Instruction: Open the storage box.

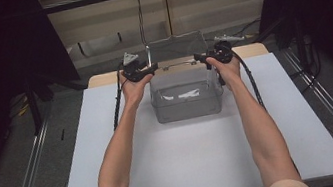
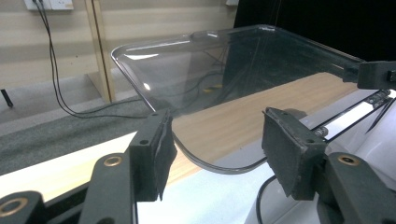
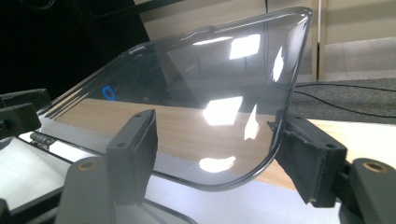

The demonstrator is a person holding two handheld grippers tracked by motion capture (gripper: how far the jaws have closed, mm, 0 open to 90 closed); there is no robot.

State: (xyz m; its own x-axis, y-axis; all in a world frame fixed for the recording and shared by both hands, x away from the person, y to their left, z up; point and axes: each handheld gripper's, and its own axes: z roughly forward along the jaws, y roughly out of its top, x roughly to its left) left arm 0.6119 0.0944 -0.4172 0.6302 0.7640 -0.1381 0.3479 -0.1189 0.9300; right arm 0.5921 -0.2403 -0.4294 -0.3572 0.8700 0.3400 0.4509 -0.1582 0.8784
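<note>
White table (image 1: 205, 158) — clear box (image 1: 187, 100), lid (image 1: 176, 46) raised between open jaws.

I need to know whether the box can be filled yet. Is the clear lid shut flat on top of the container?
No. The clear lid stands raised behind the container, whose top is open.

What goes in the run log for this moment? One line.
scene: clear box on table | lid raised | left gripper: open at lid | right gripper: open at lid
</note>
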